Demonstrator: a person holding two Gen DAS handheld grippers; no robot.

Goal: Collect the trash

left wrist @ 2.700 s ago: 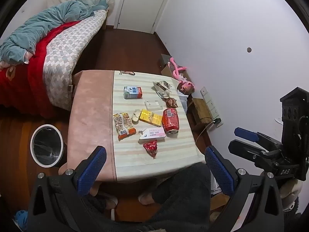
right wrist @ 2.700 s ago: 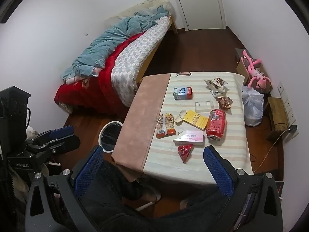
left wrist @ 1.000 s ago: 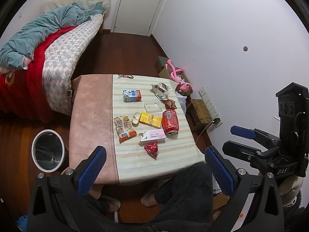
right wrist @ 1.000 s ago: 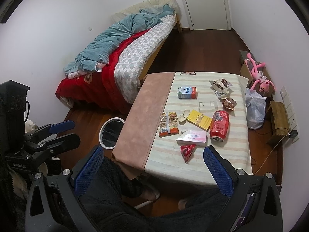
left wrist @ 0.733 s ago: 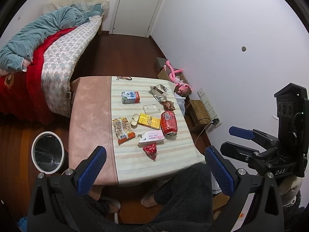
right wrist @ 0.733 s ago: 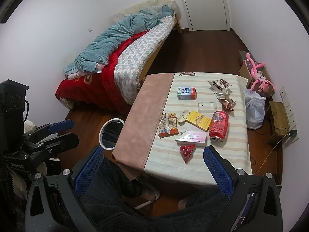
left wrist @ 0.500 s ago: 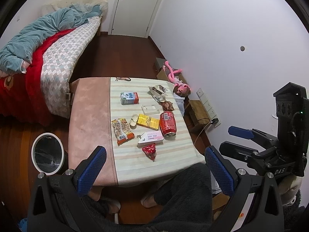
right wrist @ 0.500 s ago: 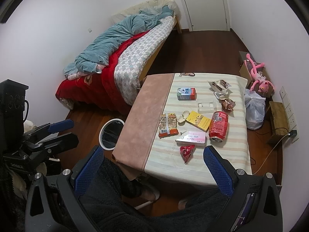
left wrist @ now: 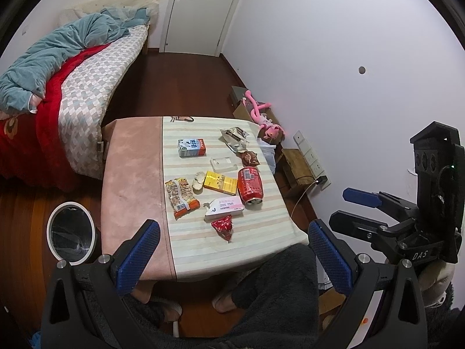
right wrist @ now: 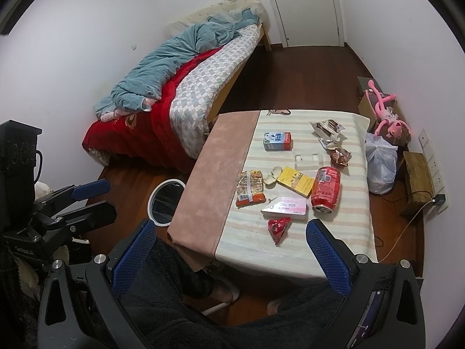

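Blue-padded fingers of both grippers are being held wide apart and empty, high above the striped table (left wrist: 180, 250): the left gripper (left wrist: 231, 257) at the bottom of its own view, the right gripper (right wrist: 229, 257) likewise in its view. Nothing is being gripped yet.

Trash is being shown in the middle of both frames. Lowest in the cluster, nearest the fingers, a small red wrapper (left wrist: 223, 226) is lying with its long axis running up-frame, roughly in line with either tool. Just above it a pink-and-white box (left wrist: 224, 208) is lying crosswise, with a tipped red soda can (left wrist: 250, 185) to its right, a yellow box (left wrist: 219, 182) and an orange snack packet (left wrist: 181, 193) to the left, and a milk carton (left wrist: 191, 147) higher up.

The white-rimmed bin (left wrist: 71, 236) is standing on the floor at lower left of the left view, so the left gripper is judged nearer to it. Bare cloth is being left around the wrapper; the table's near edge lies just below it.
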